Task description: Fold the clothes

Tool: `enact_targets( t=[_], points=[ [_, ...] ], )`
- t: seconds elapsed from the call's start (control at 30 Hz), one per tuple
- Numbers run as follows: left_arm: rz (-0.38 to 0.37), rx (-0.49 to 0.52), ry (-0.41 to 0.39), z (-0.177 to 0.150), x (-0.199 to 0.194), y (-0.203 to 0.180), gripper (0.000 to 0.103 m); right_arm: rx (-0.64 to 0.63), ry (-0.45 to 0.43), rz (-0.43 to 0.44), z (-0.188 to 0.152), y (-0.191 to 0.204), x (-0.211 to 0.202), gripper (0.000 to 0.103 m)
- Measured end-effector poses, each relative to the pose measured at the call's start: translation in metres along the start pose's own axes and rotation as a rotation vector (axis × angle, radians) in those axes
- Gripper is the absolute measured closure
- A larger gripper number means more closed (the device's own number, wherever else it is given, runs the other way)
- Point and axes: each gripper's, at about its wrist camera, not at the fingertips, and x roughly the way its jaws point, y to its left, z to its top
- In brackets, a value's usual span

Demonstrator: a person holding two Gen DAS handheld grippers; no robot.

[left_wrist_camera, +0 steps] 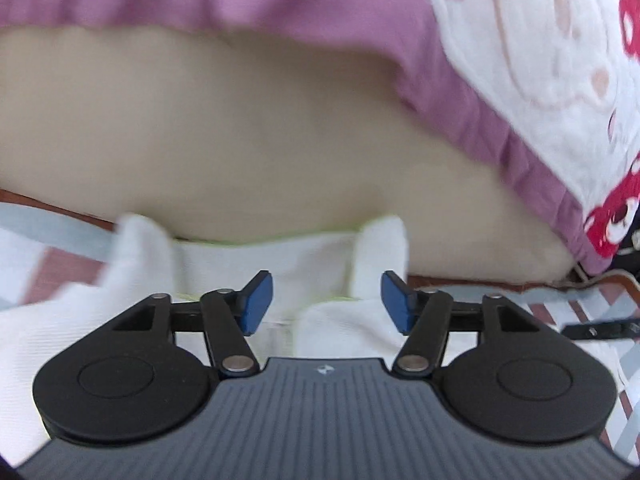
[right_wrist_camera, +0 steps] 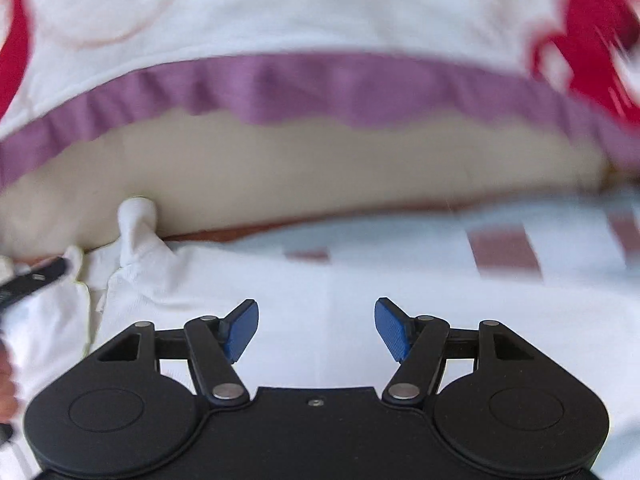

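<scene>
left gripper (left_wrist_camera: pixel 327 300) and right gripper (right_wrist_camera: pixel 316 330): fingers spread, nothing between them. the white garment (left_wrist_camera: pixel 312 256) lies on the checked cloth (right_wrist_camera: pixel 500 248), at its far edge beside the beige cushion (left_wrist_camera: pixel 240 128). risk: released folds may spring open. long axis appears to follow that edge; facing cannot be told.

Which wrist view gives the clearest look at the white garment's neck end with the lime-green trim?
The left wrist view: the white garment lies centred ahead of the open left hand-held gripper, its lime trim visible. In the right wrist view that end sits far left, bunched and blurred; mostly plain white cloth shows.
</scene>
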Motion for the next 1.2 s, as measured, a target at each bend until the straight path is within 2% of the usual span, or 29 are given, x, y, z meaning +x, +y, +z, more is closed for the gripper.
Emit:
enact_targets(
  t=[0.1,0.2,0.23,0.27,0.37,0.43,0.5,0.53,0.6,0.67,0.7,0.77,0.9,1.03,1.07,1.1,1.13,1.2],
  points=[
    [-0.021,-0.015,0.053,0.004,0.027,-0.015,0.038,0.209,0.083,0.02,-0.014,-0.03,0.02,0.033],
    [0.004,-0.002,0.1,0.005,0.057,-0.029,0.037,0.269,0.098,0.004,-0.026,-0.031,0.039,0.034],
    [0.021,0.012,0.101,0.003,0.064,-0.033,0.054,0.285,0.1,-0.001,-0.03,-0.031,0.045,0.034],
    [0.042,0.027,0.099,0.001,0.071,-0.036,0.1,0.288,0.095,0.002,-0.032,-0.031,0.046,0.034],
    [0.177,0.106,-0.032,-0.003,0.061,-0.05,0.098,0.251,0.097,-0.016,-0.035,-0.032,0.044,0.034],
    [0.237,0.102,-0.147,-0.002,0.044,-0.052,0.098,0.225,0.1,-0.031,-0.037,-0.032,0.043,0.034],
    [0.29,0.119,-0.204,-0.002,0.039,-0.054,0.098,0.223,0.107,-0.036,-0.037,-0.032,0.038,0.034],
    [0.312,0.151,-0.202,-0.004,0.044,-0.055,0.097,0.228,0.109,-0.042,-0.038,-0.032,0.034,0.034],
    [0.335,0.191,-0.123,-0.01,0.062,-0.05,0.089,0.237,0.12,-0.042,-0.044,-0.031,0.025,0.033],
    [0.365,0.208,-0.029,-0.017,0.076,-0.042,0.078,0.247,0.152,-0.006,-0.054,-0.029,0.019,0.033],
    [0.375,0.193,-0.015,-0.017,0.071,-0.04,0.074,0.259,0.174,0.021,-0.06,-0.028,0.019,0.033],
    [0.394,0.155,0.003,-0.014,0.055,-0.036,0.047,0.262,0.195,0.059,-0.066,-0.027,0.019,0.03],
    [0.334,0.073,-0.036,-0.016,-0.011,-0.037,0.045,0.226,0.106,0.085,-0.066,-0.028,0.023,0.028],
    [0.345,0.044,-0.04,-0.047,-0.078,-0.045,0.045,0.169,-0.024,0.086,-0.066,-0.022,0.032,0.028],
    [0.341,0.039,-0.033,-0.061,-0.094,-0.049,0.047,0.129,-0.046,0.07,-0.065,-0.016,0.035,0.04],
    [0.334,0.034,-0.025,-0.075,-0.108,-0.053,0.047,0.079,-0.058,0.046,-0.063,-0.009,0.039,0.08],
    [0.329,0.027,-0.018,-0.09,-0.124,-0.058,0.048,0.026,-0.067,0.019,-0.061,-0.001,0.042,0.096],
    [0.296,0.012,-0.001,-0.104,-0.135,-0.057,0.048,-0.013,-0.169,0.014,-0.056,0.003,0.031,0.098]
  ],
)
